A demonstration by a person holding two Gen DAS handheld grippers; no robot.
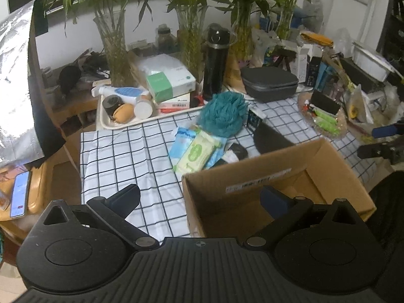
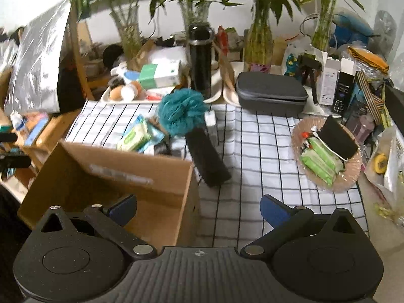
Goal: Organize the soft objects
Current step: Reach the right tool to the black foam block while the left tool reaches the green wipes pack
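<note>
A teal bath pouf [image 1: 222,115] [image 2: 181,111] lies on the checked cloth [image 1: 126,156] [image 2: 262,151] behind an open cardboard box [image 1: 252,184] [image 2: 75,166]. Green and blue wipe packs [image 1: 197,150] [image 2: 136,137] lie beside the pouf, just beyond the box's far wall. A black soft pouch [image 2: 207,159] [image 1: 270,139] lies by the box's corner. My left gripper [image 1: 200,203] hovers open over the box's near left corner, nothing between its fingers. My right gripper [image 2: 199,209] is open too, above the box's right wall, and holds nothing.
A cream tray [image 1: 118,123] with bottles and boxes, a black flask [image 1: 214,63] [image 2: 200,63], a grey zip case [image 1: 270,83] [image 2: 270,92] and glass vases of bamboo crowd the back. A wicker plate [image 2: 328,184] of green packs sits right. A phone [image 1: 19,194] lies far left.
</note>
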